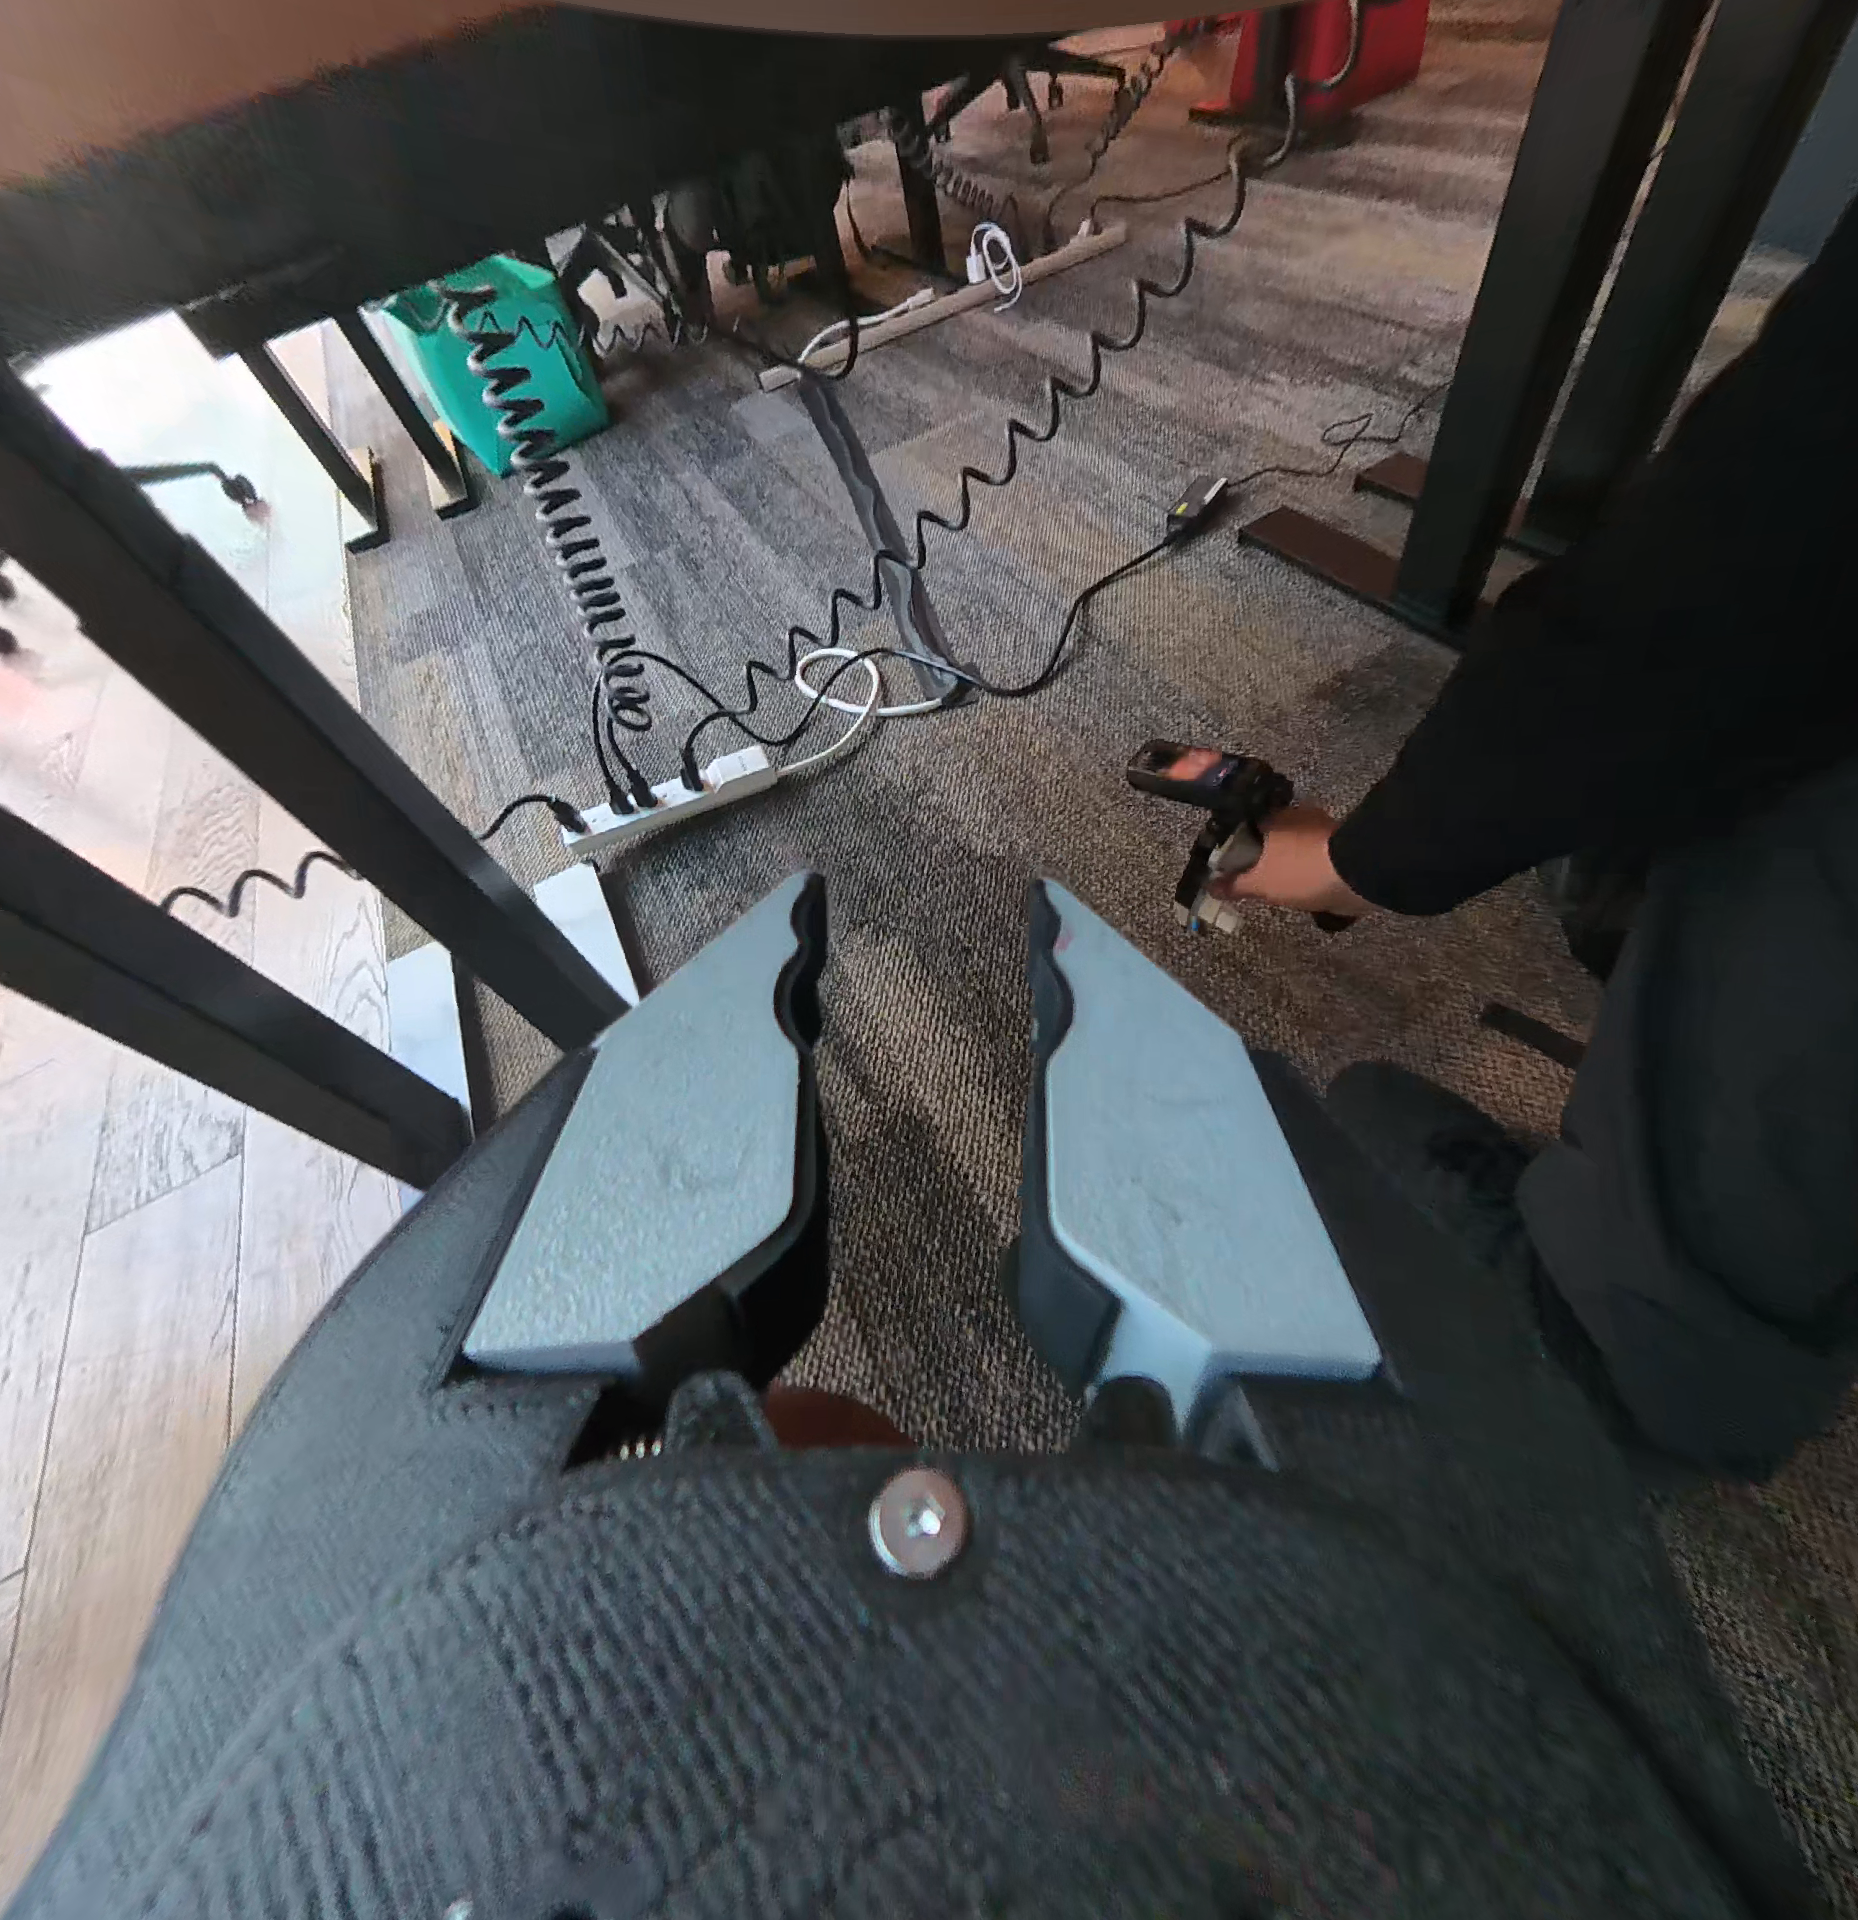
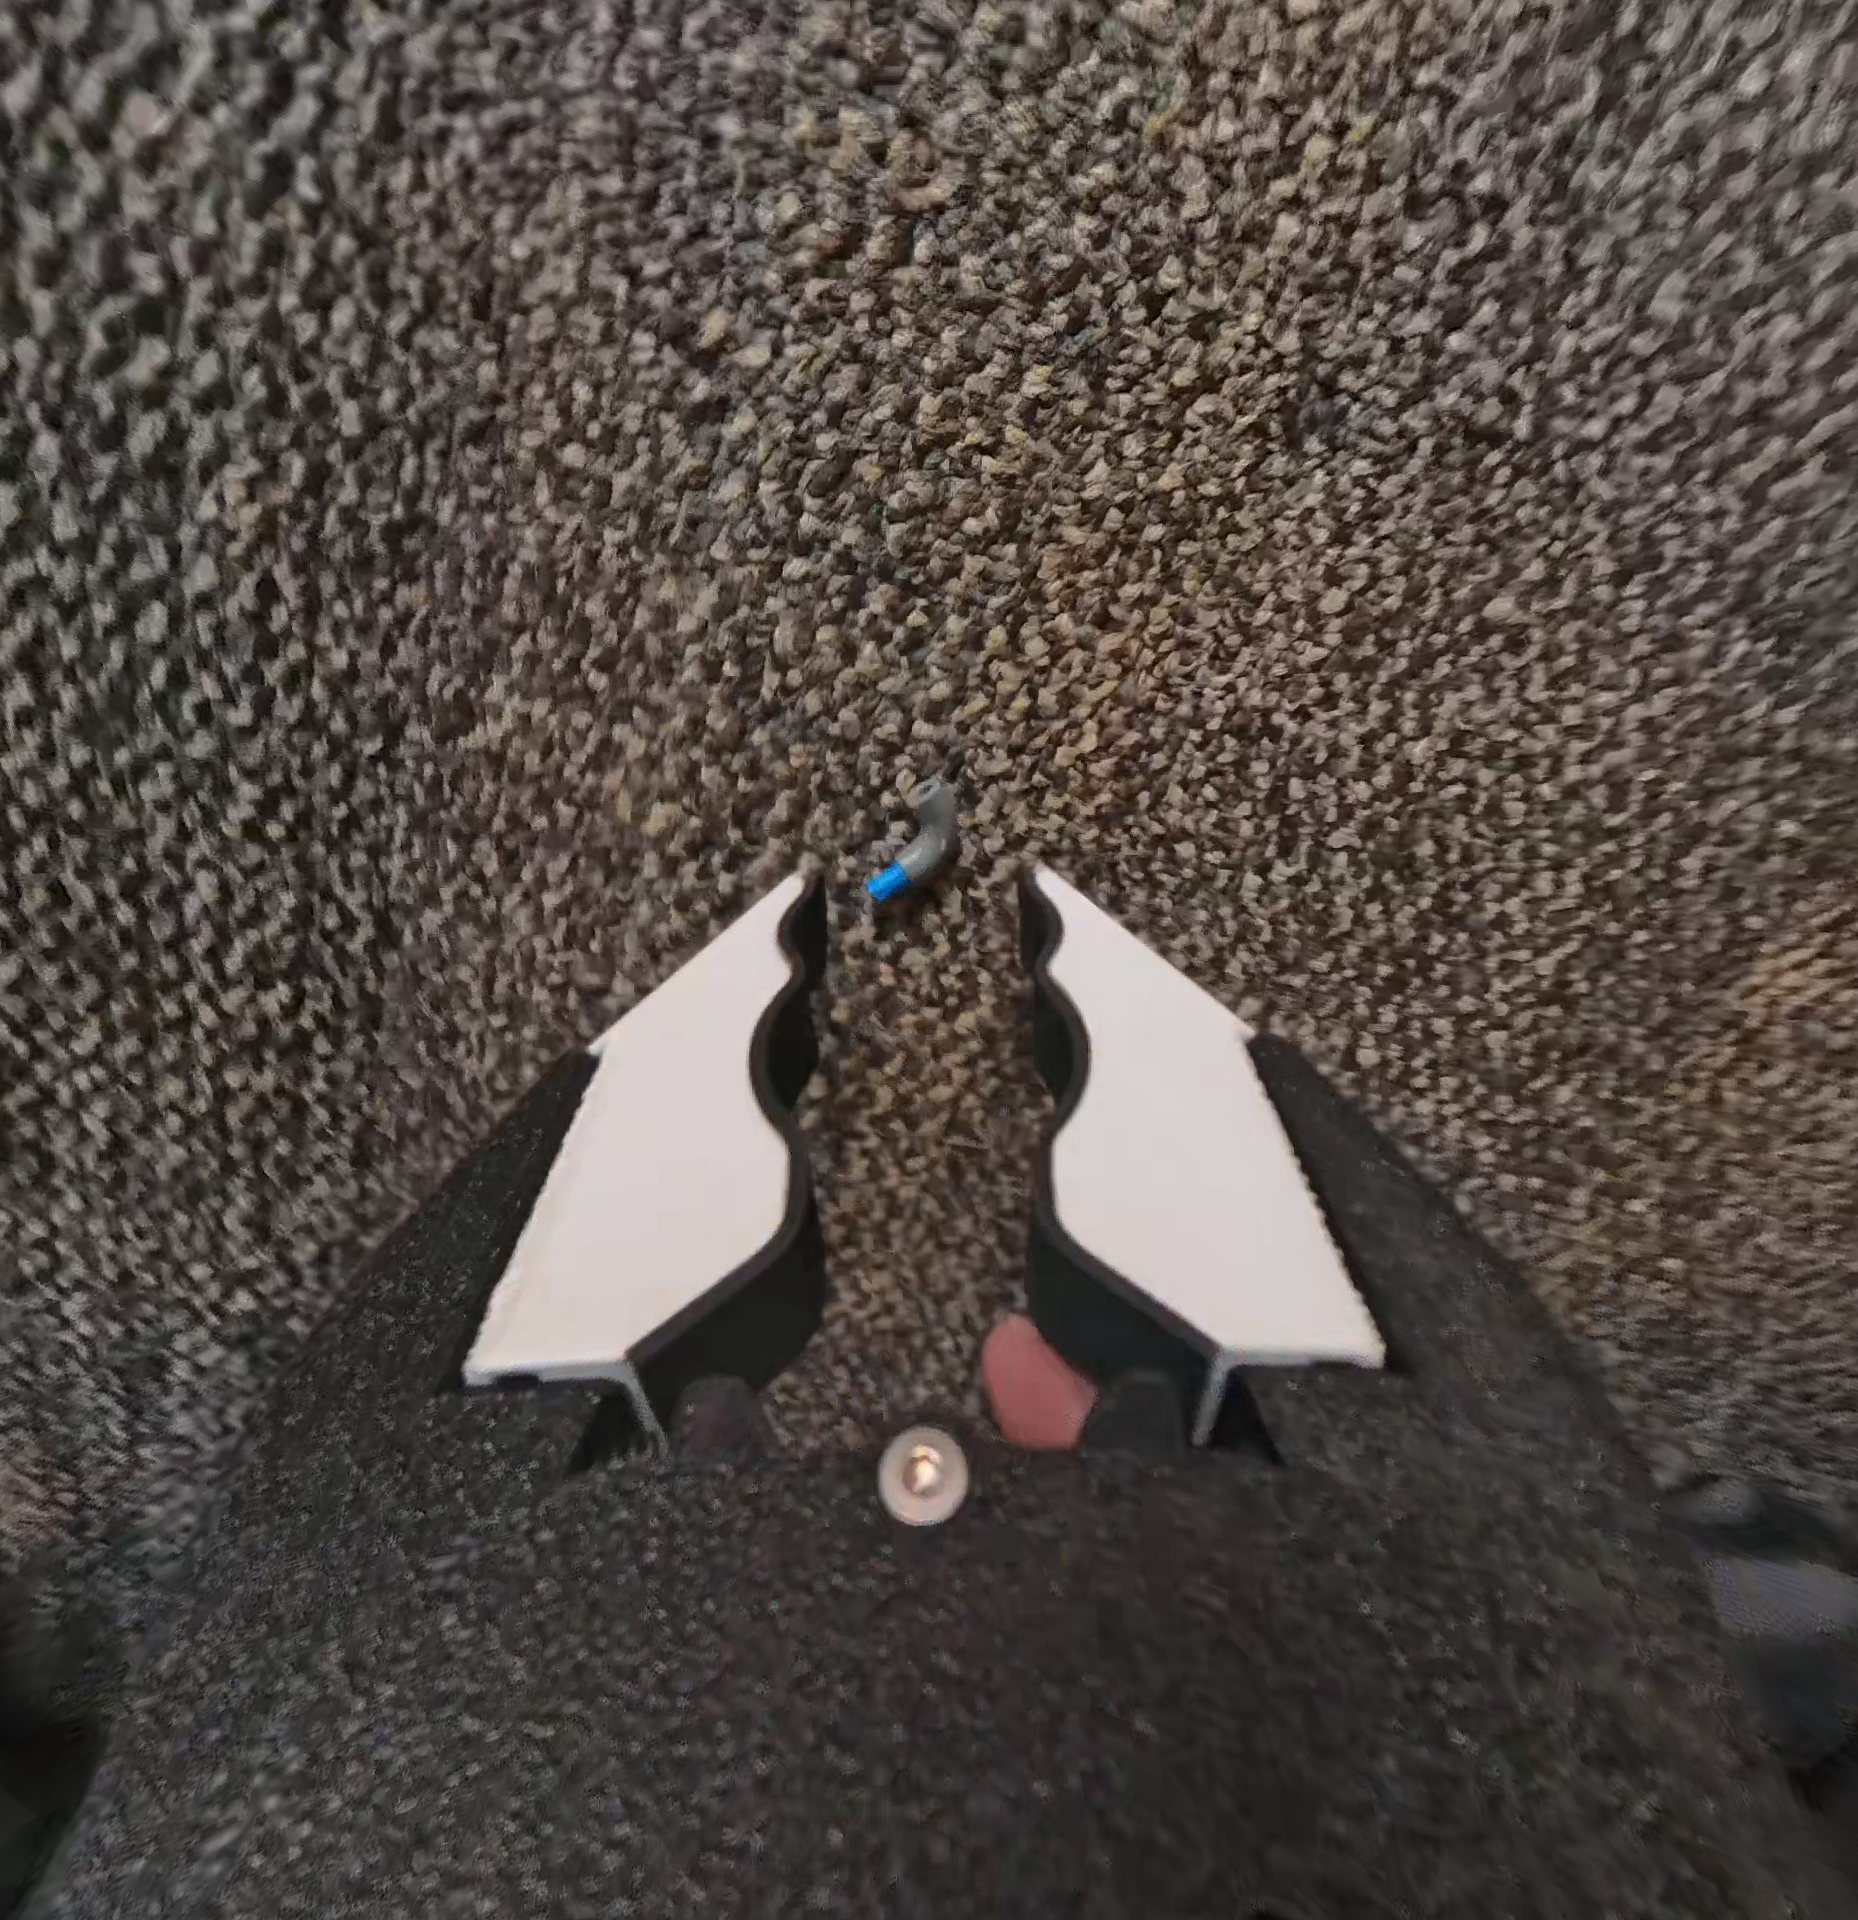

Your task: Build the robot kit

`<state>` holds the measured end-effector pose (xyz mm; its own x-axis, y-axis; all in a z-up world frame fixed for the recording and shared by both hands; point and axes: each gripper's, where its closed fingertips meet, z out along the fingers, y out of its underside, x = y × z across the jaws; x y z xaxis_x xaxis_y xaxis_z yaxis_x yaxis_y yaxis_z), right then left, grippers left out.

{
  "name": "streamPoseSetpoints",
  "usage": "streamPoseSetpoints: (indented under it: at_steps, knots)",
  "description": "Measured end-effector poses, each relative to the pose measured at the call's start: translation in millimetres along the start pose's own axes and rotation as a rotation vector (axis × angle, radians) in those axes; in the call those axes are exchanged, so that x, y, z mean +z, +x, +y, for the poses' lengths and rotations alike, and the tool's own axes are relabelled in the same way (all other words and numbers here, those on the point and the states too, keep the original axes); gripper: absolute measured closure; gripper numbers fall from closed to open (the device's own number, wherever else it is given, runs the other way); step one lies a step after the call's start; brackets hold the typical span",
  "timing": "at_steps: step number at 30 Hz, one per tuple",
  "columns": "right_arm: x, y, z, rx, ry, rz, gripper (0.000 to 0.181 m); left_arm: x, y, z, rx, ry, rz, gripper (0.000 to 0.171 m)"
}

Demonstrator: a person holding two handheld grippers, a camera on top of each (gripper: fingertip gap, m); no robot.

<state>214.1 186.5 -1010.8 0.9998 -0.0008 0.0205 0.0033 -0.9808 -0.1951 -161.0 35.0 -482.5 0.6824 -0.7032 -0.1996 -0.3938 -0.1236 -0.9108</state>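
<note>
My right gripper (image 2: 920, 894) is open and empty, pointing straight down at the speckled carpet (image 2: 904, 416). A small grey bent piece with a blue tip (image 2: 912, 854) lies on the carpet just beyond and between the fingertips, untouched. My left gripper (image 1: 925, 899) is open and empty, held above the carpet (image 1: 956, 831) beside a desk. In the left wrist view the right gripper (image 1: 1211, 826) shows farther off, held low over the carpet by a hand (image 1: 1283, 868) in a black sleeve.
A white power strip (image 1: 670, 800) with black plugs and coiled cables (image 1: 551, 478) lies ahead. Black desk legs (image 1: 281, 727) stand at the left and a black post (image 1: 1507, 312) at the right. A green bag (image 1: 509, 353) is behind. The person's dark-clothed legs (image 1: 1714, 1195) are at the right. About 65 cm separates my left fingertips from my right.
</note>
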Motion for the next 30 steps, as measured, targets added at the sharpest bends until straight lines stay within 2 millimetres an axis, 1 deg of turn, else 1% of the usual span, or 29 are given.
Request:
streamPoseSetpoints:
  at_steps: [2, 3, 4, 6, 7, 8, 11, 12, 14, 15, 17, 18, 20, 22, 23, 24, 26, 27, 28, 30]
  knots:
    - [9.5, -6.5, 0.3, 0.049, -0.02, -0.032, 0.147, -4.7, -4.6, 6.5, -0.018, -0.014, -0.013, 0.136]
    - [15.0, -9.1, 3.7, 0.074, -0.042, -0.037, 0.15, -6.7, -6.4, 10.1, -0.026, -0.023, -0.017, 0.135]
    - [16.7, -12.2, 3.5, 0.113, -0.036, -0.051, 0.153, -8.5, -7.2, 13.3, -0.027, -0.031, -0.019, 0.135]
    - [16.7, -11.2, 4.1, 0.142, -0.026, -0.057, 0.155, -11.0, -7.8, 17.2, -0.027, -0.036, -0.019, 0.137]
    - [15.7, -13.1, 4.7, 0.139, -0.028, -0.078, 0.168, -11.9, -8.0, 18.9, -0.031, -0.04, -0.017, 0.137]
    - [14.8, -20.4, 6.8, 0.135, -0.047, -0.123, 0.179, -12.6, -8.5, 20.6, -0.033, -0.042, -0.016, 0.137]
    - [11.4, -24.1, 11.5, 0.069, -0.066, -0.105, 0.18, -13.9, -11.8, 21.5, -0.045, -0.035, -0.023, 0.139]
    - [8.3, -26.7, 11.1, 0.061, -0.058, -0.114, 0.18, -13.6, -12.4, 21.0, -0.05, -0.033, -0.022, 0.138]
    - [-4.1, -35.9, 8.2, 0.067, -0.024, -0.165, 0.18, -13.4, -13.9, 19.9, -0.039, -0.026, -0.026, 0.138]
    - [-12.5, -41.9, 8.7, 0.05, -0.013, -0.196, 0.179, -12.8, -15.0, 19.2, -0.035, -0.022, -0.029, 0.139]
    - [-33.3, -56.6, 14.9, -0.049, -0.014, -0.251, 0.179, -10.7, -16.9, 17.8, -0.03, -0.016, -0.026, 0.139]
    - [-47.3, -68.6, 19.5, -0.104, -0.022, -0.298, 0.179, -9.5, -18.6, 16.4, -0.027, -0.01, -0.027, 0.139]
    - [-83.9, -100.8, 28.7, -0.211, -0.047, -0.42, 0.179, -6.5, -20.5, 12.7, -0.016, -0.001, -0.021, 0.14]
    - [-128.6, -136.8, 36.9, -0.321, -0.074, -0.529, 0.179, -2.7, -18.7, 7.3, -0.007, 0.013, 0.002, 0.141]
    - [-152.4, -151.6, 41.2, -0.395, -0.085, -0.552, 0.179, -0.9, -16.5, 4.9, -0.002, 0.019, 0.019, 0.142]
    - [-179.6, -169.2, 47.6, -0.466, -0.094, -0.594, 0.179, 0.8, -12.8, 3.2, 0.001, 0.024, 0.044, 0.144]
    - [-241.3, -206.1, 71.0, -0.593, -0.134, -0.708, 0.179, -0.5, 1.3, -2.3, -0.007, 0.041, 0.135, 0.15]
    - [-274.8, -223.5, 85.7, -0.66, -0.143, -0.763, 0.179, -5.3, 11.7, -9.5, -0.018, 0.076, 0.2, 0.157]
    - [-312.7, -242.5, 105.1, -0.71, -0.164, -0.849, 0.179, -10.7, 19.8, -16.2, -0.037, 0.111, 0.247, 0.16]
    - [-387.2, -271.1, 145.6, -0.804, -0.165, -0.973, 0.179, -22.0, 34.6, -23.1, -0.103, 0.12, 0.337, 0.154]
